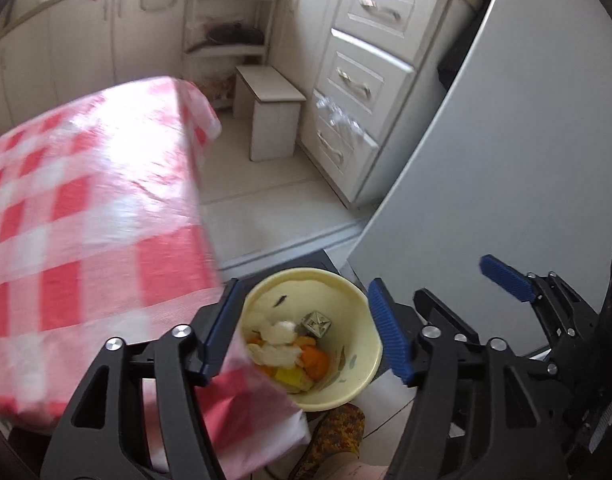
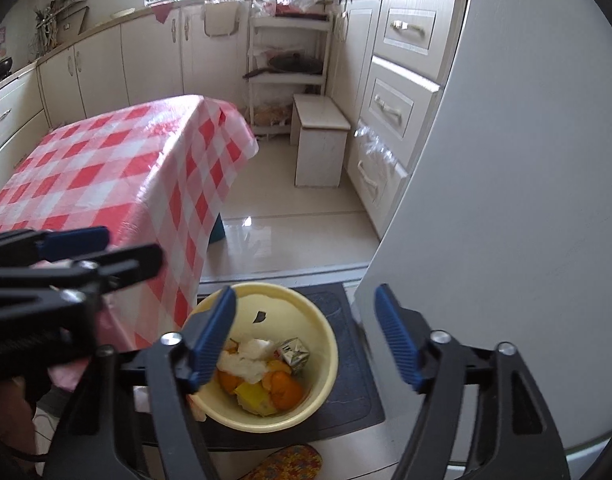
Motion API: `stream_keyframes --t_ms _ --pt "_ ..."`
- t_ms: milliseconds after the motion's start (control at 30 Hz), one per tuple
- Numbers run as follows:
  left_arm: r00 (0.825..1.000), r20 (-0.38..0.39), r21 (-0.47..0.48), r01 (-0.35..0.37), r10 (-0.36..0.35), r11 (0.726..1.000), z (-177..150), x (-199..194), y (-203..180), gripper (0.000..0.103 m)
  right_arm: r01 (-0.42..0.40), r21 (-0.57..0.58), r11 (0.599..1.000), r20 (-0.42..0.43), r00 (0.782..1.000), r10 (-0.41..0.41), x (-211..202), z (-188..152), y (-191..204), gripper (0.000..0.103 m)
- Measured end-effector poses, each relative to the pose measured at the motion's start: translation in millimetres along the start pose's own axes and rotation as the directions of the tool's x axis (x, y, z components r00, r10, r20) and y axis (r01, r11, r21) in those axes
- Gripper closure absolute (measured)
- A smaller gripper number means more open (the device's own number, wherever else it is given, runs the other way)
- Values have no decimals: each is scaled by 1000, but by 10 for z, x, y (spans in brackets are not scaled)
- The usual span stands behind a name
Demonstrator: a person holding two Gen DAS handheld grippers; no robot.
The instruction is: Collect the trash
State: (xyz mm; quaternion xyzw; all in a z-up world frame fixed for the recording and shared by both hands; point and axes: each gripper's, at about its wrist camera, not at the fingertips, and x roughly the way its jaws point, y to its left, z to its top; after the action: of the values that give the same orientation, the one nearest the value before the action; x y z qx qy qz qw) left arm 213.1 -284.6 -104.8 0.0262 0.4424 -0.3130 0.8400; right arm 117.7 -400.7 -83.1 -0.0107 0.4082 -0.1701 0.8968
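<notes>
A pale yellow bin (image 1: 351, 308) stands on the floor beside the table and shows in both views (image 2: 321, 344). It holds orange peels (image 2: 286, 390), white crumpled tissue (image 2: 246, 360), a yellow scrap and a small silver carton (image 2: 293, 354). My left gripper (image 1: 306, 332) is open and empty, held above the bin. My right gripper (image 2: 306, 340) is open and empty, also above the bin. The right gripper also shows at the right of the left wrist view (image 1: 505, 280), and the left gripper shows at the left of the right wrist view (image 2: 66, 252).
A table with a red and white checked cloth (image 2: 118, 168) stands to the left. A dark mat (image 2: 353, 380) lies under the bin. A grey fridge side (image 2: 505, 200) rises at right. A white stool (image 2: 321, 144), drawers (image 2: 389, 120) and a shelf rack (image 2: 286, 68) stand beyond. A patterned slipper (image 2: 290, 460) is below.
</notes>
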Motion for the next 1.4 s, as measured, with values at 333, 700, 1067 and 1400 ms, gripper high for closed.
stream_keyframes --t_ms 333,700,1067,1400 --pt "992 121 -21 -35 37 999 -256 -1137 178 23 73 45 996 84 994 -77 -724 -207 140 9" --pt "974 220 -17 -54 56 998 -617 -2117 175 14 55 133 990 110 991 -70 -1604 -521 239 7" --pt "953 295 -3 -74 71 997 -1145 -2822 174 10 100 183 978 187 973 -135 -2410 -858 524 7" --pt "951 292 -10 -100 98 995 -1401 -2965 227 8 140 227 964 163 970 -180 -2574 -980 629 7"
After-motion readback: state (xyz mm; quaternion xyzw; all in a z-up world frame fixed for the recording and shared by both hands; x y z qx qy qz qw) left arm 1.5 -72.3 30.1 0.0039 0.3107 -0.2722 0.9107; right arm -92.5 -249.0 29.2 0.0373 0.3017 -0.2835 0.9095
